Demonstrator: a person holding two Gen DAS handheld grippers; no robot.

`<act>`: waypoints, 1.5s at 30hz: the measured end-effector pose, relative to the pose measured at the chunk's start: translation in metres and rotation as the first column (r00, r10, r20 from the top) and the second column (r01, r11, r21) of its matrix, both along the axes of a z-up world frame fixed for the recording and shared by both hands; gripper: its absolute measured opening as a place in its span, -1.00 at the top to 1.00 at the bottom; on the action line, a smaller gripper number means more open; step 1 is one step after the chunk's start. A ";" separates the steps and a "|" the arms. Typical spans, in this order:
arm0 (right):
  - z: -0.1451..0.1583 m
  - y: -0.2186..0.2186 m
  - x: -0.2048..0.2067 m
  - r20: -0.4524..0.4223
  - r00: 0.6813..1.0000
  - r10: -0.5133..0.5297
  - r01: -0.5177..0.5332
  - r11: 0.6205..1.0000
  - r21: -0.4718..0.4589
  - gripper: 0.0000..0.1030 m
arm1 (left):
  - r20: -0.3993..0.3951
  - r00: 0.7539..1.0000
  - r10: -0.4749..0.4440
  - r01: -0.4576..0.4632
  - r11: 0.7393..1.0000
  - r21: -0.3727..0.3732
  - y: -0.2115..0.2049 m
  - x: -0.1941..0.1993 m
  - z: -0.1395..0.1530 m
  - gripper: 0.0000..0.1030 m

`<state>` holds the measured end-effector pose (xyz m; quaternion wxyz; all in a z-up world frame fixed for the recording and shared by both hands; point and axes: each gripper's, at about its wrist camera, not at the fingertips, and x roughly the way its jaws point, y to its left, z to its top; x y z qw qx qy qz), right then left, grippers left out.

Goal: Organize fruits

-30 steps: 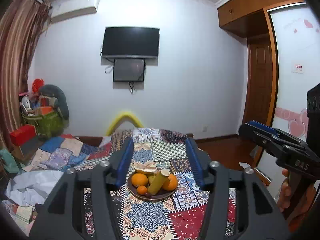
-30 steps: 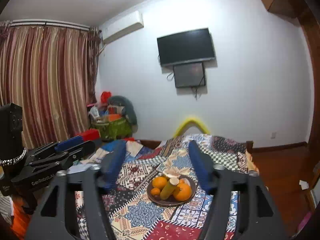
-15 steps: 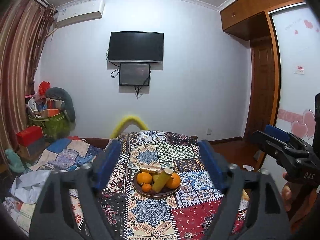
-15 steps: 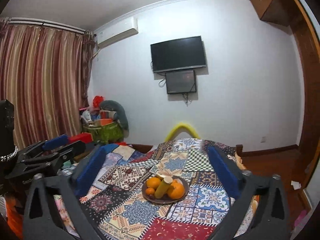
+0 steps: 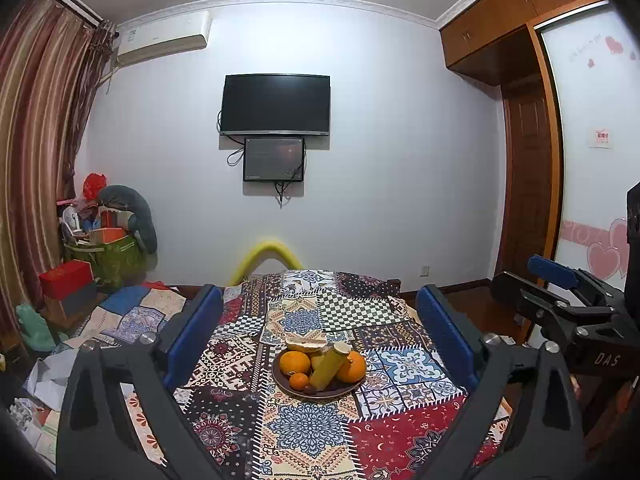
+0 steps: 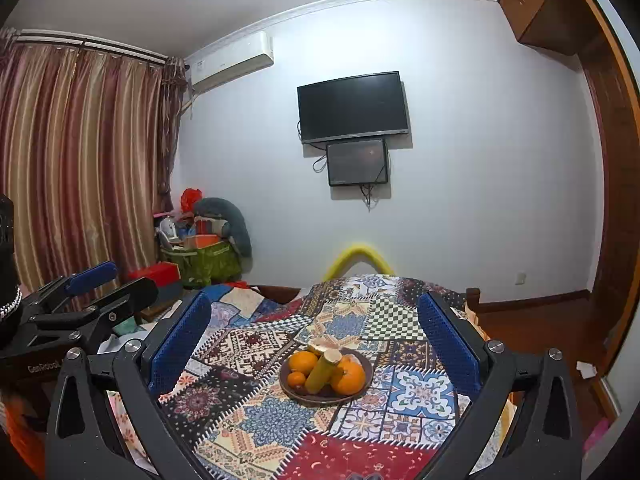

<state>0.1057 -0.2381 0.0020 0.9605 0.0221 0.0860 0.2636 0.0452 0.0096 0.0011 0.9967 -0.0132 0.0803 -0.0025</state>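
Presently, by item:
Fruit plate (image 5: 318,390): dark, round, near the middle of the tabletop (image 5: 304,436), on a patchwork cloth.
Fruit: two large oranges (image 5: 295,363), one small orange (image 5: 299,381), a green-yellow stalk piece (image 5: 328,364) leaning across the heap, a pale cut piece (image 5: 306,343) at the far rim; all gathered on the plate, nothing loose on the cloth.
Left gripper (image 5: 320,340): released, jaws wide, empty, held back from the near edge and aimed at the plate.
Right gripper (image 6: 314,340): likewise spread and empty, hovering short of the plate.
Step in hand: unsettled; fits either fruit waiting to be sorted off the plate or fruit already collected there.
Next move: not decidable from this; any grasp needs a descent to one piece without toppling the leaning stalk.
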 end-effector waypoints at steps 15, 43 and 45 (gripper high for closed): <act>0.002 -0.001 -0.001 -0.005 1.000 -0.005 0.005 1.000 -0.001 -1.00 | 0.005 1.000 0.004 -0.004 1.000 -0.001 -0.001 0.000 -0.001 -0.99; 0.004 -0.004 -0.002 -0.001 1.000 -0.007 0.007 1.000 0.004 -1.00 | -0.009 1.000 -0.005 0.005 1.000 -0.001 -0.003 0.003 0.003 -0.99; 0.004 -0.004 -0.002 -0.002 1.000 -0.006 0.006 1.000 0.004 -1.00 | -0.013 1.000 -0.005 0.005 1.000 -0.008 -0.002 0.004 0.002 -0.99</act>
